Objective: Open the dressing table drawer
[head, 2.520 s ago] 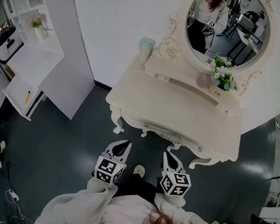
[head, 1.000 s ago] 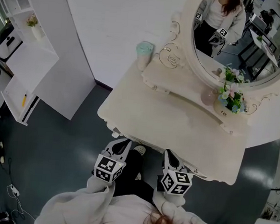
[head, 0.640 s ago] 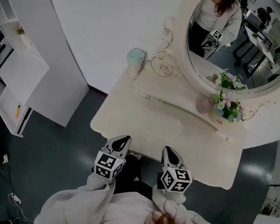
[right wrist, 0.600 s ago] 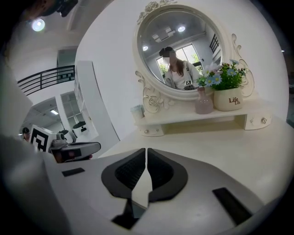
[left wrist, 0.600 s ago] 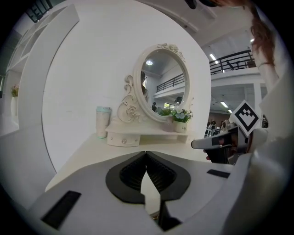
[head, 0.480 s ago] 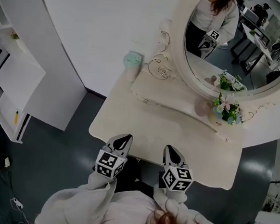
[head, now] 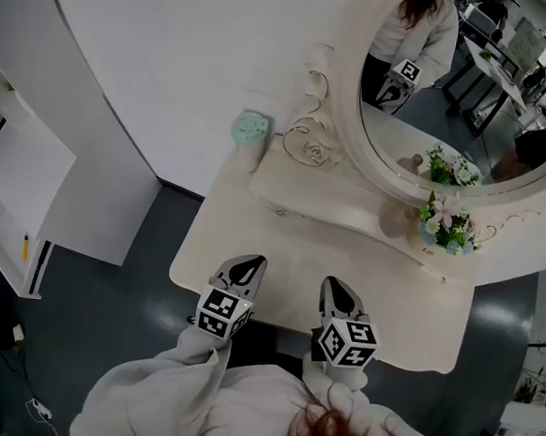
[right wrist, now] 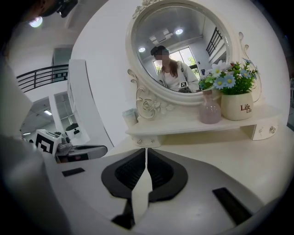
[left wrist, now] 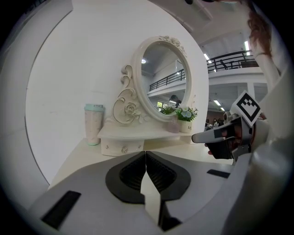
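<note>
The cream dressing table [head: 345,265] stands against the white wall, with an oval mirror [head: 453,76] on it. Its raised shelf has a small knobbed drawer at the left end [left wrist: 123,148], also seen in the right gripper view [right wrist: 146,141], and another at the right end [right wrist: 265,131]. The table's front face is hidden under its top in the head view. My left gripper [head: 248,262] and right gripper [head: 334,285] hover side by side over the top's front edge. Both are shut and hold nothing, jaws touching [left wrist: 145,152] [right wrist: 146,149].
On the shelf stand a flower pot [head: 446,226] and a pink vase [right wrist: 210,110]. A teal-lidded cup [head: 249,135] sits at the table's back left corner. A white shelf unit [head: 13,173] stands to the left on the dark floor.
Both grippers have moved forward from in front of the table to over its front edge. The table's front face with its knobs has gone out of sight under the top.
</note>
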Demonstrator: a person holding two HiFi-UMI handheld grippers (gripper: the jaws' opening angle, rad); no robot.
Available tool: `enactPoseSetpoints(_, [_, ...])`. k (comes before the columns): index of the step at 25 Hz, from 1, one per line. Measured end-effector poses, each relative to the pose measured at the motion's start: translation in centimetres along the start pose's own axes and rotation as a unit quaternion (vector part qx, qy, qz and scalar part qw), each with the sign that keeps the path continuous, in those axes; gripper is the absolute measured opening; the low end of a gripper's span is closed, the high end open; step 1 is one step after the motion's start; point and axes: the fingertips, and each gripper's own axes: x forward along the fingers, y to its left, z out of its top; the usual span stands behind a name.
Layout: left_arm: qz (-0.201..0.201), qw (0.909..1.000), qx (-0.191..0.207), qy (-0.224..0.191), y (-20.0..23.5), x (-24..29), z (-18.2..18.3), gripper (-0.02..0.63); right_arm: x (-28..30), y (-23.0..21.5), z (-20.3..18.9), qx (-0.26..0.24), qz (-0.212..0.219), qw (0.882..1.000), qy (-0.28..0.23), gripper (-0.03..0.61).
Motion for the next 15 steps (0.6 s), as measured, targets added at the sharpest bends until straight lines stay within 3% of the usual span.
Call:
enactPoseSetpoints(13, [-0.008, 0.9999, 0.011, 0.009, 3.5, 5.0, 0.1, 0.02, 2.7, -0.5, 1.3, 0.01, -0.029, 0.999, -0.012, 0.038])
enactPoseSetpoints(15, [-0.011, 0.9997, 0.015, 0.015, 3.7, 6.0, 0.0, 0.044, 3.0, -0.6, 1.3, 0.011, -0.032, 0.999, -0.012, 0.038])
